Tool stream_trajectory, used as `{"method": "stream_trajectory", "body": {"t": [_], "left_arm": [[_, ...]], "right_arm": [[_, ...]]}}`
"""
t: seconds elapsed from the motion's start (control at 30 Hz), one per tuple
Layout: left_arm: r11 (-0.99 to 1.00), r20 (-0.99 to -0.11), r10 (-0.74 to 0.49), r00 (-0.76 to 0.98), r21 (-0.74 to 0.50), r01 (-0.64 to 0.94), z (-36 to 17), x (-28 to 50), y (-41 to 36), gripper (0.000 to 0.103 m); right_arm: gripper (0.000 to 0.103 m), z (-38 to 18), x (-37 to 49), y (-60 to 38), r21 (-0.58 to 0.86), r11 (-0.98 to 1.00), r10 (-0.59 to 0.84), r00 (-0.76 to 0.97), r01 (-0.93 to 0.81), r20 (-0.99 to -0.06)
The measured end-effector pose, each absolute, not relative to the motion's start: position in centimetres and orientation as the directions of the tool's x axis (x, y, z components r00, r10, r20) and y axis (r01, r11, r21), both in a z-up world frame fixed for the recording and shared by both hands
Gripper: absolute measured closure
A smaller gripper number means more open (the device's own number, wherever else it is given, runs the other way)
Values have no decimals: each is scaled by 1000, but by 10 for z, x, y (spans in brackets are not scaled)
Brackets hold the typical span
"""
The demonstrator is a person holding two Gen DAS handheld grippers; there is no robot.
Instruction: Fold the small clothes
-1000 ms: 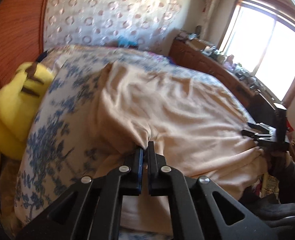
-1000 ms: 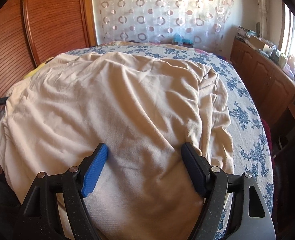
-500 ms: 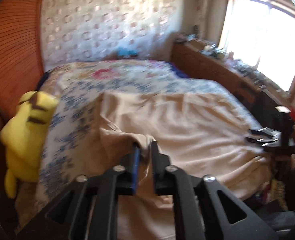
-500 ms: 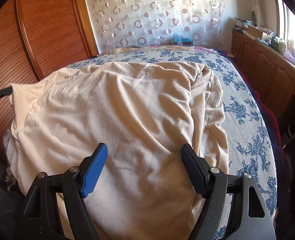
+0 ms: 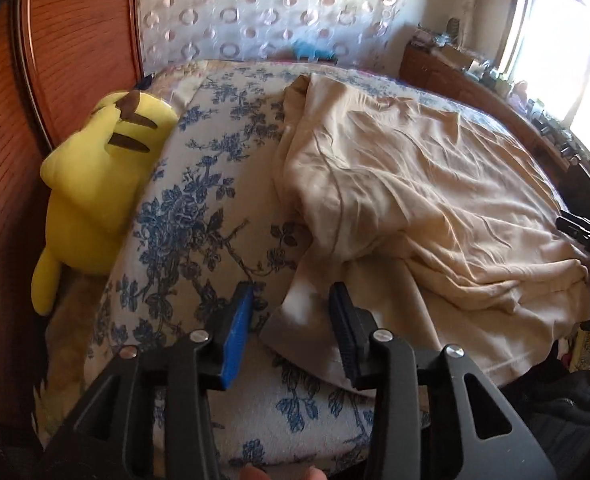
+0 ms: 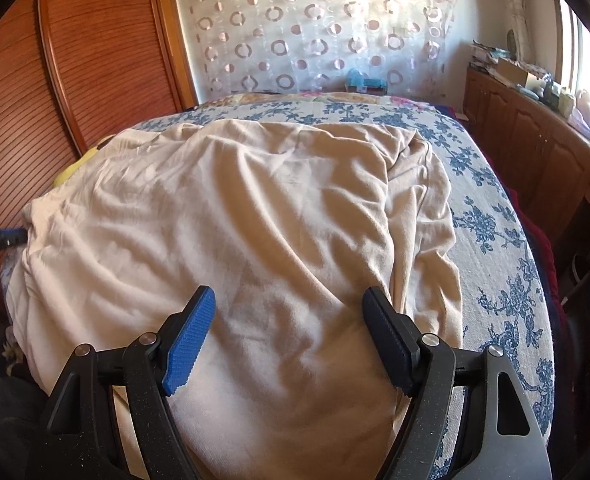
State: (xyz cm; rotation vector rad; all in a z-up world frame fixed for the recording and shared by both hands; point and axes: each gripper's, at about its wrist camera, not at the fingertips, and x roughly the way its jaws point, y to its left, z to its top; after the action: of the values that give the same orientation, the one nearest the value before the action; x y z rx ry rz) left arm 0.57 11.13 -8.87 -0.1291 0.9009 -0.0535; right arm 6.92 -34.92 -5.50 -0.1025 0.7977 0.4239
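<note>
From your left wrist, your left tongs [image 5: 291,316] stand apart over a corner of the beige garment [image 5: 415,200], which lies rumpled across the bed [image 5: 199,208] beside a yellow plush toy [image 5: 99,184]. From your right wrist, your right tongs [image 6: 289,328] gape wide above the garment's near edge.
</note>
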Motion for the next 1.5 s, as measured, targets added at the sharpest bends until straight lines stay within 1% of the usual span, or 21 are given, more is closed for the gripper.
{"method": "stream_trajectory", "body": {"t": [0.07,0.2,0.37,0.5,0.87,1.0,1.03,1.07,1.1,1.13,1.17,1.3,1.37,1.5], "left_arm": [[987,-779,-118,616,-160,-13,-88,4,113,63],[970,-761,-205,616,-243,23,-88,1,113,62],[919,-716,-337,611,-390,49,-90,5,113,62],[912,-710,-357,607,-406,61,-88,19,103,62],[867,-681,-424,598,-497,49,-91,43,95,62],[875,-686,-393,612,-483,20,-90,50,95,62],[883,-690,-378,617,-470,14,-90,51,94,66],[894,-698,-360,619,-449,13,-90,52,92,81],[911,-712,-332,619,-412,15,-91,54,89,88],[915,-712,-328,621,-403,21,-91,54,88,94],[913,-703,-336,626,-406,34,-90,54,86,97],[909,-659,-360,661,-407,90,-76,51,77,99],[915,-635,-361,683,-382,128,-60,50,66,99],[909,-601,-400,692,-354,219,-31,56,39,99]], "right_arm": [[25,-56,69,-349,65,911,328,620,-407,-713],[25,-56,69,-349,69,911,330,619,-406,-712],[25,-56,69,-348,66,911,328,619,-406,-713],[25,-56,69,-348,68,911,329,619,-406,-713],[25,-56,69,-348,66,911,328,620,-406,-713],[25,-56,69,-348,64,911,326,620,-406,-713],[25,-56,69,-348,65,911,327,620,-406,-713],[25,-56,68,-348,66,911,328,620,-406,-713],[25,-56,68,-348,67,911,328,620,-406,-712],[25,-56,68,-347,67,911,329,620,-406,-712],[25,-56,68,-347,68,911,330,620,-407,-712],[25,-56,67,-348,76,908,340,620,-411,-707],[25,-56,67,-350,84,908,346,621,-410,-703],[29,-50,66,-360,105,915,350,637,-390,-687]]}}
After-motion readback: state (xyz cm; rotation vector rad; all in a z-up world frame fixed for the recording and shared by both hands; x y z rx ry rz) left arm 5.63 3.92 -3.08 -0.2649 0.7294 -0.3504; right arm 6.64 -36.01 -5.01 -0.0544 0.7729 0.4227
